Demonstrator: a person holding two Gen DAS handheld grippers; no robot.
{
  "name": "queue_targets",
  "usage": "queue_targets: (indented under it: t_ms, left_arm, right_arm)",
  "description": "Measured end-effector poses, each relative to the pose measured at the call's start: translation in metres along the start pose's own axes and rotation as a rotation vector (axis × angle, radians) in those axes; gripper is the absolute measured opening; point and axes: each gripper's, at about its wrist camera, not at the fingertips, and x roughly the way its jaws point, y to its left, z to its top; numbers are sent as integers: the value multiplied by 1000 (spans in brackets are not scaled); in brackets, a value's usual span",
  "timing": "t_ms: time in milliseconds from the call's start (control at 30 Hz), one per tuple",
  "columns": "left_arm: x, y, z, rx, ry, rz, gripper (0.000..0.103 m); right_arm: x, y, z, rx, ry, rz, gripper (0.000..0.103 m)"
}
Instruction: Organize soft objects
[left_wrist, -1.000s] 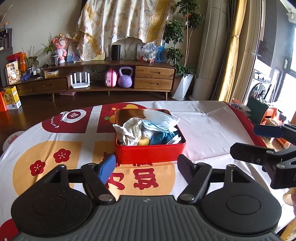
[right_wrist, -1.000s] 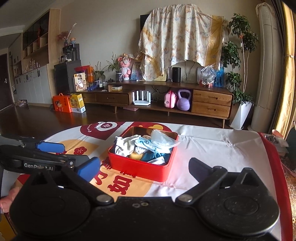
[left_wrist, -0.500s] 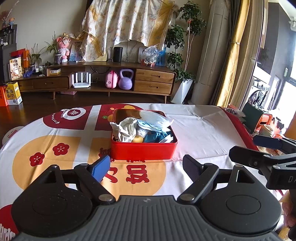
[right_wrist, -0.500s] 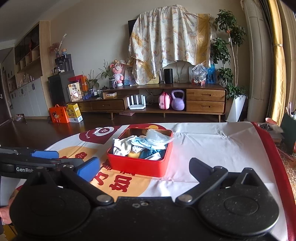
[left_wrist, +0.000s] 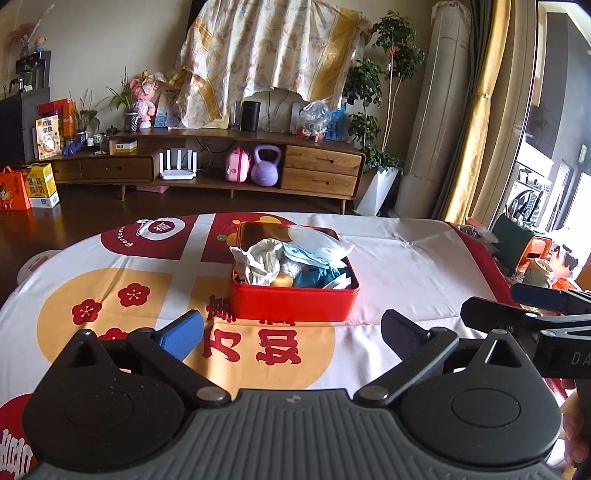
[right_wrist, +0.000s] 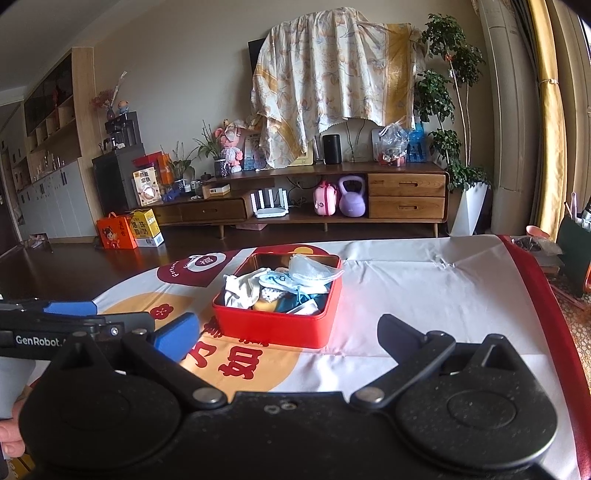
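Observation:
A red tin box (left_wrist: 295, 304) (right_wrist: 273, 326) stands open on the patterned tablecloth (left_wrist: 399, 266). It is heaped with soft things: a white cloth (left_wrist: 260, 260), a clear plastic bag (left_wrist: 319, 240), a blue item (left_wrist: 314, 277) and a small yellow piece (left_wrist: 282, 281). My left gripper (left_wrist: 291, 332) hovers just short of the box's near wall; its jaws are opening and nothing is between them. My right gripper (right_wrist: 288, 336) is likewise open and empty before the box. Each gripper shows in the other's view: the right gripper (left_wrist: 517, 306) and the left gripper (right_wrist: 74, 314).
The round table's edge (right_wrist: 546, 302) has a red border on the right. Beyond it are a wooden TV cabinet (right_wrist: 406, 195), a purple kettlebell (right_wrist: 352, 201), potted plants (right_wrist: 454, 110) and gift boxes on the floor (right_wrist: 129, 229). A hand (right_wrist: 11, 439) shows at the lower left.
The left gripper's fingers have spread wider. Both grippers have drawn back a little from the red box, which looks slightly smaller. The box's contents have not moved.

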Motion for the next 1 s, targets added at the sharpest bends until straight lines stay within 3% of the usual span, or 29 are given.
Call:
queue_targets:
  t_ms: [1000]
  left_arm:
    - [-12, -9, -5, 30, -17, -7, 103]
  right_arm:
    - [-2, 0, -3, 17, 14, -11, 103]
